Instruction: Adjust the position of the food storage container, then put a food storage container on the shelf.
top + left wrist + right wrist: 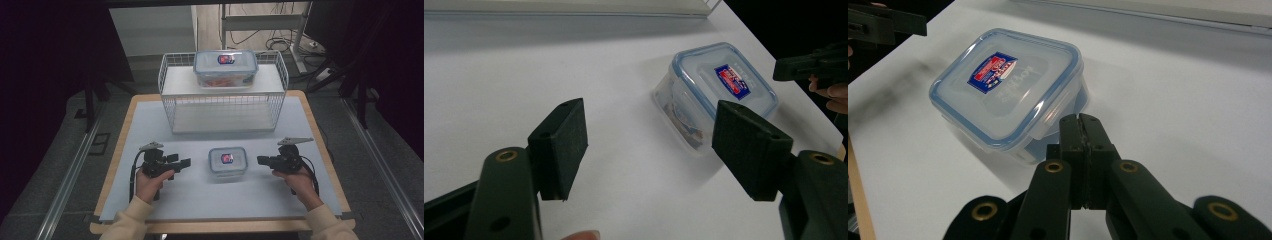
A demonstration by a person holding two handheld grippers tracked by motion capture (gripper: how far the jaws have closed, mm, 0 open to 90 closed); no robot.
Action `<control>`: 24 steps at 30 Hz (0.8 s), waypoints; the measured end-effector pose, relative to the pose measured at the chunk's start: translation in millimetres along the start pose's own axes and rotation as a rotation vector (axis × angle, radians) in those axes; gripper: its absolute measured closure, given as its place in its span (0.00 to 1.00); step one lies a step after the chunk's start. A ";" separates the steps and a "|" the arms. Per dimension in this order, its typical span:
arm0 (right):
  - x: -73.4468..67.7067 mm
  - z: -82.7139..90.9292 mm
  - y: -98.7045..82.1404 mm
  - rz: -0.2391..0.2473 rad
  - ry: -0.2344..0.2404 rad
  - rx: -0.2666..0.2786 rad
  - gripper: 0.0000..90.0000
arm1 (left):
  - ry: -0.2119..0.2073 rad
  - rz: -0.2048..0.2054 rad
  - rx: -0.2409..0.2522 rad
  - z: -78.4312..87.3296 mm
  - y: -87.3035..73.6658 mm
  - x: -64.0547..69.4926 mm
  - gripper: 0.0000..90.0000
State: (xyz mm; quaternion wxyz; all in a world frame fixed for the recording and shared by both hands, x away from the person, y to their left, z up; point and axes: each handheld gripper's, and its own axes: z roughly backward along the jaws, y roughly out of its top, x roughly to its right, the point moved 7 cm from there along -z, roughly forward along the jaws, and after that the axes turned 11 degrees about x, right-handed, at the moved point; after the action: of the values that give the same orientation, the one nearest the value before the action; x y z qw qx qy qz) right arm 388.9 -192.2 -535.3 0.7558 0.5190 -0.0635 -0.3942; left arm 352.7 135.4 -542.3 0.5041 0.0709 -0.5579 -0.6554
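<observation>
A small clear food box with a blue-rimmed lid and a red and blue label (227,161) (716,95) (1008,90) sits on the white table between my two grippers. My left gripper (186,163) (651,145) is held just left of it, pointing at it, jaws wide apart with nothing between them. On the other side my right gripper (261,160) (1080,122) points at the box from the right, its jaws pressed together on nothing, tips just short of the box's lid clip. A larger box of the same kind (226,68) stands on top of the wire rack.
A white wire rack (223,102) with a flat top shelf stands at the back of the table, behind the small box. The table's wooden edge (112,165) runs along the left and right sides. Cables lie on the floor beyond the rack.
</observation>
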 end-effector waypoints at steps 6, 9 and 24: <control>-0.6 2.1 4.6 -0.015 0.008 0.021 0.60 | 0.021 -0.013 -0.006 -0.9 0.8 1.5 0.30; 0.2 3.0 7.3 -0.047 0.009 0.031 0.44 | 0.018 -0.011 -0.006 -3.3 1.9 4.0 0.26; -6.7 -11.2 10.0 -0.116 0.070 0.002 0.28 | -0.047 0.052 -0.084 -38.9 -3.5 23.2 0.21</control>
State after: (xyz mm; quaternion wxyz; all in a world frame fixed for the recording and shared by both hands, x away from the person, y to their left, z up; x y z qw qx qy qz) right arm 395.3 -178.1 -530.0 0.7328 0.5361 -0.0071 -0.4190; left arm 364.9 92.2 -548.5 0.5103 0.0199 -0.5431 -0.6665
